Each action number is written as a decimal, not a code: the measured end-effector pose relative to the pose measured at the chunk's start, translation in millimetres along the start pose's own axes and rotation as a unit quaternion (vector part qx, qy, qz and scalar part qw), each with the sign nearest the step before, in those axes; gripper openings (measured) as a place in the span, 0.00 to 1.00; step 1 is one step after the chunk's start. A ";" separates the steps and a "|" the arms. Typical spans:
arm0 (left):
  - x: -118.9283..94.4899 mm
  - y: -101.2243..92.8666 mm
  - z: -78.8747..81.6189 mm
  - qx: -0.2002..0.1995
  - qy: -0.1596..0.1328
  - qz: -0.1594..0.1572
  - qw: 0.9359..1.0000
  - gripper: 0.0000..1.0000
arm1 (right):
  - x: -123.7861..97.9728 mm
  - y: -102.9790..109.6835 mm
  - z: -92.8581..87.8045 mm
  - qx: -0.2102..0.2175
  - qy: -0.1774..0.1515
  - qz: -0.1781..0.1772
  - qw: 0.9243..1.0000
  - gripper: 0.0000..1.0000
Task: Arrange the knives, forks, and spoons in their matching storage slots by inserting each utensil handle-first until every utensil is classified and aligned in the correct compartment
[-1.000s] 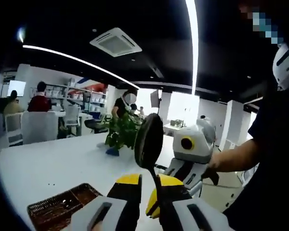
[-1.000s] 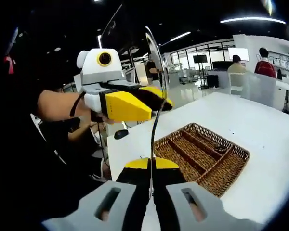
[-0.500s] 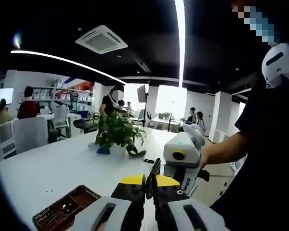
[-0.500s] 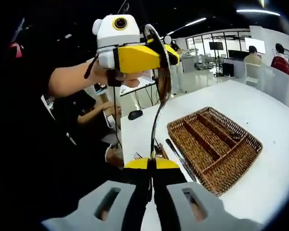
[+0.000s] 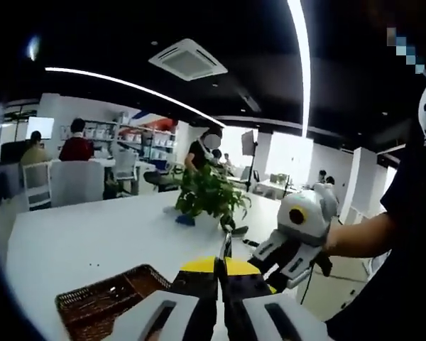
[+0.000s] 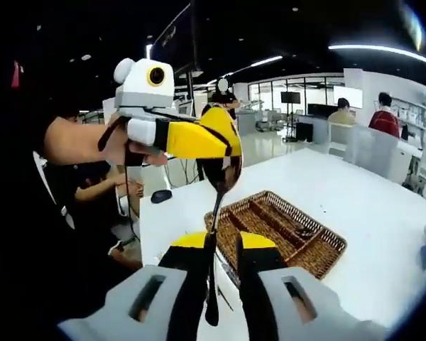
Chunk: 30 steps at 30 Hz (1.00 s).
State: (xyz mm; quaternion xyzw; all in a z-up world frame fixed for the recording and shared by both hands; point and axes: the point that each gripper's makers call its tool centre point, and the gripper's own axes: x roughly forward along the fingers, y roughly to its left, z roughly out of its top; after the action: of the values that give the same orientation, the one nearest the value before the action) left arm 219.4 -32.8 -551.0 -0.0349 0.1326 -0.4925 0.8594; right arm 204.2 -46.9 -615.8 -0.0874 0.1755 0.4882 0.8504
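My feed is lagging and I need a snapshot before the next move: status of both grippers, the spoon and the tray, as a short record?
left gripper: shut on the spoon's bowl
right gripper: open, spoon handle hanging between its jaws
spoon: in the air, bowl up, handle down
wicker tray: on the white table, beyond the spoon
tray contents: too small to tell

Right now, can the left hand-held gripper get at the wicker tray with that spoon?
Probably yes. The left hand-held gripper is shut on the spoon at its bowl, handle hanging down beside the wicker tray. The right hand-held gripper flanks the handle, jaws open, so lift clear first.
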 end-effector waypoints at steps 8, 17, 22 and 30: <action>3.0 7.8 -4.5 -0.031 0.006 0.024 0.999 0.00 | 8.1 6.5 8.0 -0.069 0.000 -0.020 0.997 0.03; 4.3 14.2 -21.8 -0.087 0.039 0.047 0.994 0.00 | 7.4 -8.7 0.7 -0.073 0.020 -0.046 0.996 0.01; 3.8 11.8 -31.7 -0.106 0.053 0.043 0.992 0.00 | 6.2 -5.1 -7.3 -0.087 0.037 -0.034 0.995 0.00; -0.7 2.8 -40.9 -0.044 0.058 0.018 0.997 0.00 | 3.9 -0.2 -14.6 -0.117 0.070 -0.008 0.991 0.00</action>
State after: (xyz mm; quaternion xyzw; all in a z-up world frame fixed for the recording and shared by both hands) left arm 210.7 -27.9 -590.8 -0.0418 0.2045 -0.4721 0.8565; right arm 203.1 -48.6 -630.8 -0.2220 0.1757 0.4909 0.8240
